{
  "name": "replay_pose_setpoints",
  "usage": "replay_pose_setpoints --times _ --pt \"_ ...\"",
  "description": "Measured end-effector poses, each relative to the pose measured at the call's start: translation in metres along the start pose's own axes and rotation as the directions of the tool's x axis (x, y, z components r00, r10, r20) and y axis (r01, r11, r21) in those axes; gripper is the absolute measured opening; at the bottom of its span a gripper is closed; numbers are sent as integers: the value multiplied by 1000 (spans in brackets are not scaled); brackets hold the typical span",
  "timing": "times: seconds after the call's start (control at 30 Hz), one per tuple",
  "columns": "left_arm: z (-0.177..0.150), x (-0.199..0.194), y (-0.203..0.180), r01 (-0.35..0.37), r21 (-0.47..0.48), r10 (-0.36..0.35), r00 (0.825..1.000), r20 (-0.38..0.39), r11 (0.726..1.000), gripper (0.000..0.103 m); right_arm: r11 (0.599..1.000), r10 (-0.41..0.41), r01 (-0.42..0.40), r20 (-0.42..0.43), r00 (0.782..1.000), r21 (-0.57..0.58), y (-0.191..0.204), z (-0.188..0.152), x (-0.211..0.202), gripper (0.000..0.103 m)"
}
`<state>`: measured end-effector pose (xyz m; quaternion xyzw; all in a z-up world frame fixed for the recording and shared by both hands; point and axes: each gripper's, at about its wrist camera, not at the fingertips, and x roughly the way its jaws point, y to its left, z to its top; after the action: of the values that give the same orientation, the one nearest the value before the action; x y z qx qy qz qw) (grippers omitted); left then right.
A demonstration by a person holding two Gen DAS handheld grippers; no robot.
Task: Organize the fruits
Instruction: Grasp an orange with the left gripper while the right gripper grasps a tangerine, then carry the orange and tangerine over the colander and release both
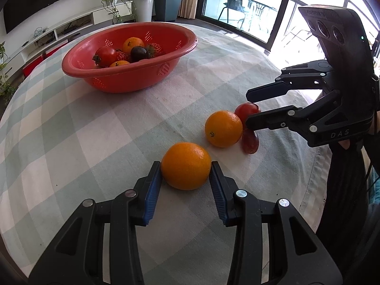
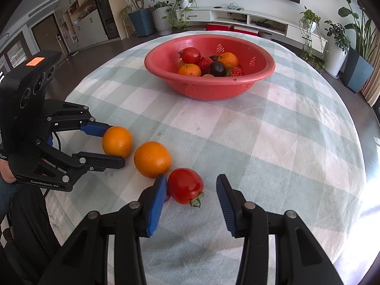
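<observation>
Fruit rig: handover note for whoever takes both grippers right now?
Left gripper: pads against both sides of the near orange, which sits on the tablecloth; not lifted.
Right gripper: open around the tomato; one pad is at the tomato, the other clear of it.
Second orange lies loose between them, beside the tomato. A dark red fruit sits right behind it.
Done: the red colander already holds oranges, a tomato, strawberries and a dark plum.
Left: four pieces to move into the colander; probably close on the tomato and lift both.
</observation>
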<state>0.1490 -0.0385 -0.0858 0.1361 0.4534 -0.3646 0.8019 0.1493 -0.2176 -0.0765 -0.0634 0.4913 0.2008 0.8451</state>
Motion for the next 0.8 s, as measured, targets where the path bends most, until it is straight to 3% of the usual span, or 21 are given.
replay_pose_setpoints --times 0.67,0.73,0.8 --pt "-6 -26 4 -11 -58 15 998 69 998 38 999 38 -37 -87 995 16 -2 11 8 47" --pt "-6 -27 4 -11 -61 15 997 72 998 38 998 52 -50 -103 993 23 -3 13 9 46" --pt "-6 -27 4 -9 -64 14 997 75 998 38 997 72 -69 -117 990 28 -3 15 10 37"
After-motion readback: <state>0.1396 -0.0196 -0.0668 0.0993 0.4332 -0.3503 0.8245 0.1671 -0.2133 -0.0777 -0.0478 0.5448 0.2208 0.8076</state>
